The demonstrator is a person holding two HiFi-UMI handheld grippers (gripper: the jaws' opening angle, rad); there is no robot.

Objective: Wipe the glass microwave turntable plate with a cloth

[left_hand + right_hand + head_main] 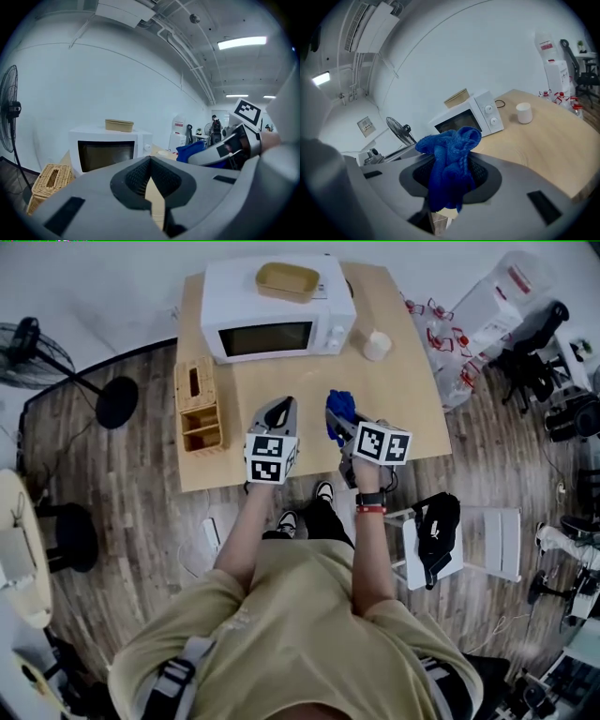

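Pale wood tabletop [412,381] is carrying everything, with the white microwave [277,306] sitting at its far edge, door shut. Well to the left of the microwave, off the table, a floor fan [23,343] is standing on the plank floor. Just left of the microwave a wicker box [199,404] is sitting, on top of it a tan tray [287,280] is lying, and just right of it a white cup [376,345] is standing.

The glass turntable plate is not showing in any view. Judging by the shut door, it is probably lying inside the microwave, though the dark window is giving nothing away.

In front of the microwave, the left gripper [150,160] is hovering with its jaws meeting at the tips and nothing between them, likely so that it is free to deal with the door. Beside it, the right gripper [347,432] is pinching a bunched blue cloth [450,159], ready for wiping.

No brand is showing legibly on the microwave. A red-and-white label on a white container far right of it is appearing too small to read.
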